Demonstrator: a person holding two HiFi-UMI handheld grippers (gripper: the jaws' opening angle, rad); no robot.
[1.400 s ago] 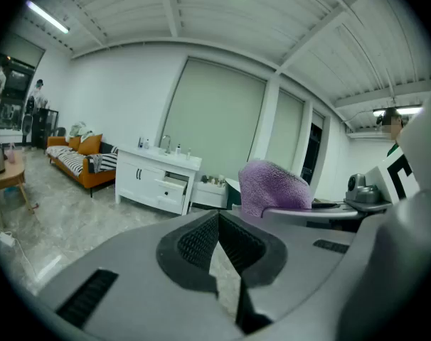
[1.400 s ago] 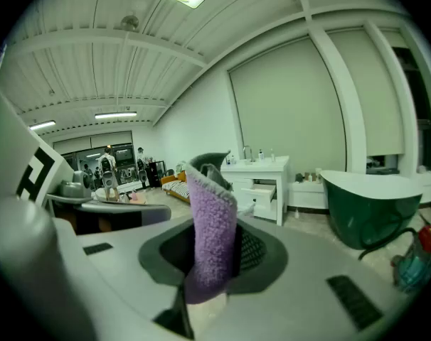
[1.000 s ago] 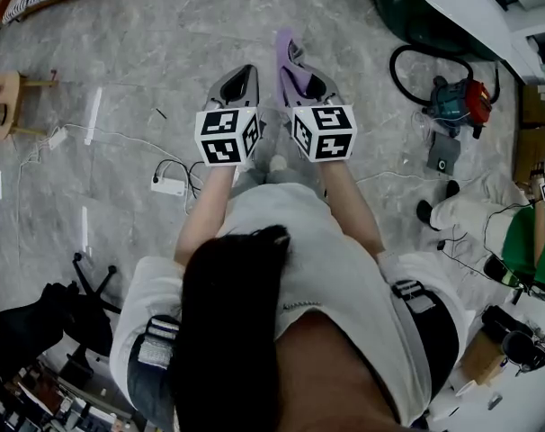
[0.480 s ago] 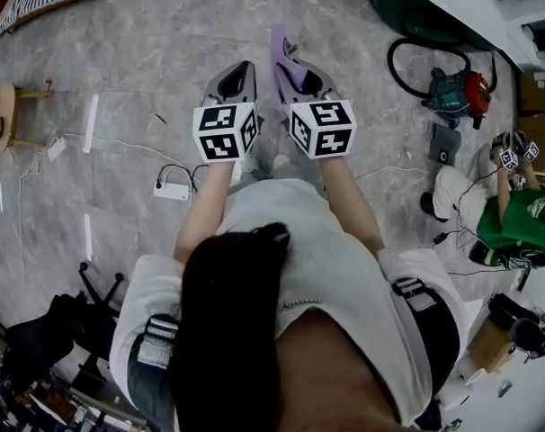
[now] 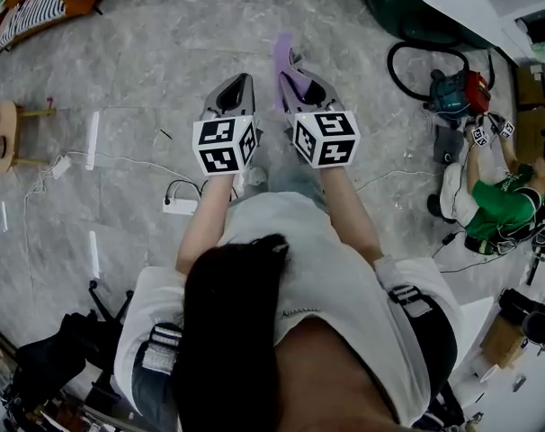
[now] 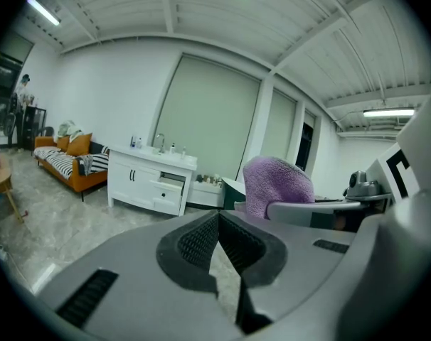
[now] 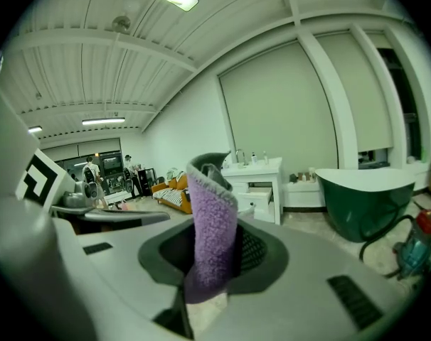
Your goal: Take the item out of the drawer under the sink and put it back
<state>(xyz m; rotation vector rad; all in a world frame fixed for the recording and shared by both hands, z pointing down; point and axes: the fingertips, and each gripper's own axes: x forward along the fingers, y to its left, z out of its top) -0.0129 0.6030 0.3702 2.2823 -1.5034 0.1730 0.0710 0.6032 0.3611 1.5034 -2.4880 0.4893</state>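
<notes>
Grey marble flooring (image 5: 156, 52) stretches across a bright, white-ceilinged showroom toward a white sink vanity (image 6: 141, 180) against the far wall, one of its drawers (image 6: 171, 185) standing pulled out on the side away from its double doors. A person stands well back from the vanity, facing it, with a gripper in each hand held out side by side at waist height. The right gripper (image 7: 215, 244) is clamped on a purple cloth (image 7: 212, 204), the task's item, which stands upright between the jaws and pokes out past their tips, its top folded over to show a grey underside; it is out of the drawer and far from the vanity. The left gripper (image 6: 218, 222) is closed with nothing in it, its ribbed pads meeting at the tips. An orange sofa (image 6: 67, 163) with striped cushions sits to the left of the vanity, and a dark green bathtub (image 7: 365, 197) to its right. Farther from the vanity than the tub, a red and teal vacuum cleaner (image 5: 457, 97) rests on the floor near another person in a green top (image 5: 499, 207), who is sitting on the floor.
</notes>
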